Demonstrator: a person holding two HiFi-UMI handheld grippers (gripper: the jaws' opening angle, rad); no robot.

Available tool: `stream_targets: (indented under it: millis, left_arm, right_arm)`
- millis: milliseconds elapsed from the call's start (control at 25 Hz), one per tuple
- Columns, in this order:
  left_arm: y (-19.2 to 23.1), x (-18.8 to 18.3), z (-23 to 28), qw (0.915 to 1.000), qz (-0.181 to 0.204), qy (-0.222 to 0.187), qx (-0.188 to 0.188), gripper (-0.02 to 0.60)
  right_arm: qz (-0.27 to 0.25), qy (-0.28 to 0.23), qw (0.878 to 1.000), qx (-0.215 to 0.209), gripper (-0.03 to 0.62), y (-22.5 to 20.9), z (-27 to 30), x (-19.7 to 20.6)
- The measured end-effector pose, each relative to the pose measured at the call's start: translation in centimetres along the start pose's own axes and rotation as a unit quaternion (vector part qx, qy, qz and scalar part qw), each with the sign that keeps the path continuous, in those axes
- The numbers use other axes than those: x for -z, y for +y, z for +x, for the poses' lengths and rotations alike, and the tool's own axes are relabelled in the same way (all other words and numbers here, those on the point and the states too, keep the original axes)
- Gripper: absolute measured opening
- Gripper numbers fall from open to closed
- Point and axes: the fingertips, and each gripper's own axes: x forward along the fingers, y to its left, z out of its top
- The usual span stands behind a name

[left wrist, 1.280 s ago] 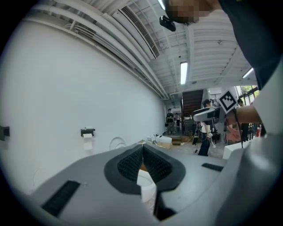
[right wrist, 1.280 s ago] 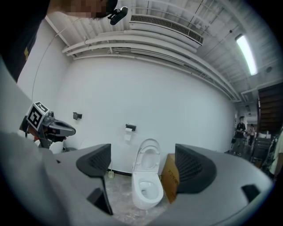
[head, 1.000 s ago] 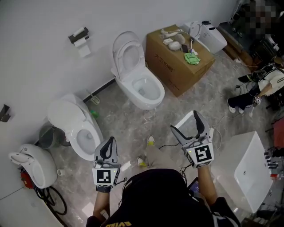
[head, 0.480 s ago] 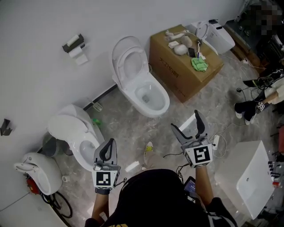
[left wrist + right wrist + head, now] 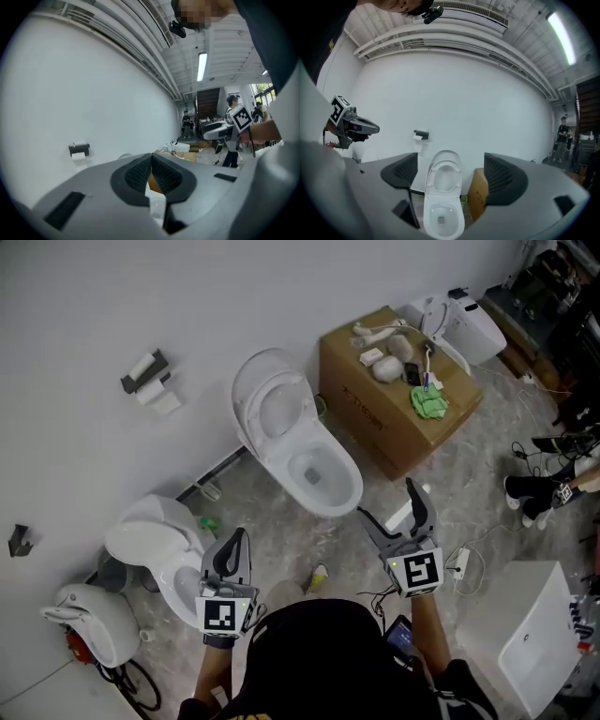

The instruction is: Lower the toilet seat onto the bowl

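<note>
The right tongs [image 5: 387, 501] are spread wide and empty, presumably readied for the rim of the toilet seat [image 5: 272, 407], which is stood upright at the far wall [image 5: 187, 296] above the bowl [image 5: 323, 472], well apart; the left tongs [image 5: 234, 545] are pressed together, idle.

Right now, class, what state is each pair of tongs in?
Left tongs: shut, holding nothing.
Right tongs: open, holding nothing.

The white seat [image 5: 250, 423] stands raised — an oval ring tipped back against its lid, close to the wall. Below it the white bowl [image 5: 350, 491] is open, its drain showing — it sits on the floor at the wall edge.
</note>
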Motion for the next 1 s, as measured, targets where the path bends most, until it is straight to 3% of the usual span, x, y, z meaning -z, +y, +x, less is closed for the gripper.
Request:
stream_targets:
  millis: [320,520,840,1000]
  left_arm:
    - [3.8,0.9,5.7,0.9997,0.004,0.024,-0.002,0.012]
    - [7.9,1.2,10.0,0.9999,-0.002,0.012,0.007,0.012]
    - [15.4,2.3,18.4,0.9984,0.002,0.001,0.057,0.012]
    - [17.9,3.8,22.2,0.9961,-0.018,0.002,0.086,0.012]
  right_arm:
    - [-0.030,-0.001,0.999,-0.015,0.445,-1.6,7.3,-0.3]
    - [-0.034,0.019,0.999,-0.005,0.442,-1.7,12.6,0.1]
    - [-0.066,0.062,0.996,0.011,0.419,-1.1,23.5,0.6]
    - [-0.098,0.075,0.992,0.023,0.417,-0.8,28.5,0.4]
